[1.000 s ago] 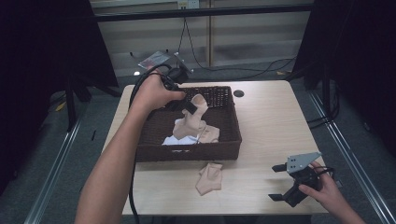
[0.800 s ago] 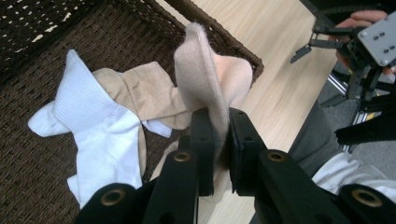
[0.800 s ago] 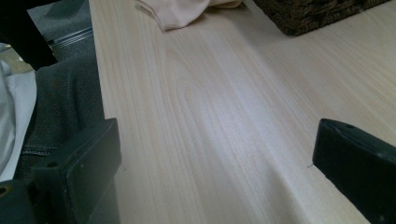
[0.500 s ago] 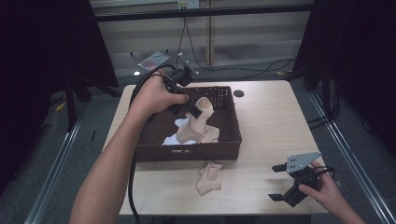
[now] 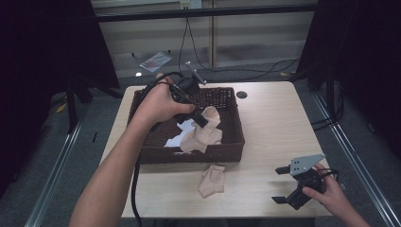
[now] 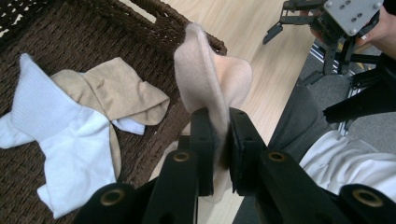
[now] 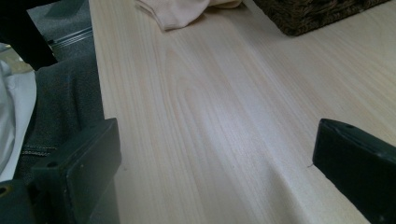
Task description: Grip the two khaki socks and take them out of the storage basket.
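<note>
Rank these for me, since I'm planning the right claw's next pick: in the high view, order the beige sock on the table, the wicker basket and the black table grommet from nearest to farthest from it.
1. Beige sock, on the table to the right claw's left.
2. Wicker basket, beyond the sock.
3. Black table grommet, near the table's far edge.

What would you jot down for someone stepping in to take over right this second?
Left claw: shut on a beige sock, held over the wicker basket.
Right claw: open, holding nothing, resting low over the table at the near right.
In the basket: a white sock and a tan sock.
Left to do, probably: release the held sock into the basket, then fetch the last beige sock on the table in front of it.
</note>
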The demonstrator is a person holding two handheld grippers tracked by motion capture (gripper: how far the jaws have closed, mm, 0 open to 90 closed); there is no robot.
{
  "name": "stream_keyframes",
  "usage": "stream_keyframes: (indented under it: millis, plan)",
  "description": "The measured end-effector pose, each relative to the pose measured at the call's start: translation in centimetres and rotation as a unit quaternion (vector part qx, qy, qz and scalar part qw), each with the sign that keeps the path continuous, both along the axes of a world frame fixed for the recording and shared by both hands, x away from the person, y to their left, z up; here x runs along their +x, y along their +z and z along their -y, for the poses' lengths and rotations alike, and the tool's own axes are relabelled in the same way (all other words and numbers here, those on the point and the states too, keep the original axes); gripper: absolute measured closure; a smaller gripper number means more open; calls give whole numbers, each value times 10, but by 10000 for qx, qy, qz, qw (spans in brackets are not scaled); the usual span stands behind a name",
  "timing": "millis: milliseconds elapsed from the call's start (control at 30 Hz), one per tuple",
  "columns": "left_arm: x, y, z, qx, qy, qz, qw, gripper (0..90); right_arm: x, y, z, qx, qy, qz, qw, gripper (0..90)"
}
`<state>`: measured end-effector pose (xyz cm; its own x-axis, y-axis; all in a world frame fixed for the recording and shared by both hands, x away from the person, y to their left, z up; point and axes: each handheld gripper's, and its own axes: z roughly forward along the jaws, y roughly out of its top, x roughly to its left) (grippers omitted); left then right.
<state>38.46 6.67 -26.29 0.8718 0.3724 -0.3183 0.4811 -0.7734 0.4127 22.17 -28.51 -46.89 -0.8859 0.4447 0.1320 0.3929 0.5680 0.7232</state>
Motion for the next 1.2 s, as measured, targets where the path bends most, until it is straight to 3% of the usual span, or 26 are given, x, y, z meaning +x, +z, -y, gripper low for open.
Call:
stream_keyframes:
  millis: [400, 700, 733, 767, 833, 933, 1200]
  plan:
    - [-9, -27, 7, 39, -175, -10, 9998, 813, 0, 0, 0, -9, -4, -22, 10000, 8]
    - [-17, -44, 12, -52, -282, -9, 9996, 790, 0, 0, 0, 5, -19, -3, 10000, 9]
    - [-19, -48, 13, -118, -334, 91, 9993, 641, 0, 0, 0, 5, -9, -25, 10000, 9]
    - [-19, -48, 13, -118, -334, 91, 9993, 572, 0, 0, 0, 5, -9, -25, 10000, 9]
    - [-21, -51, 13, -80, -413, 113, 9991, 548, 0, 0, 0, -4, -7, -21, 10000, 8]
    - [-24, -58, 12, -202, -345, 128, 9991, 359, 0, 1, 0, -3, -11, -21, 10000, 9]
    - [-31, -67, 8, -158, -335, 409, 9985, 163, 0, 0, -1, -15, -16, -23, 10000, 8]
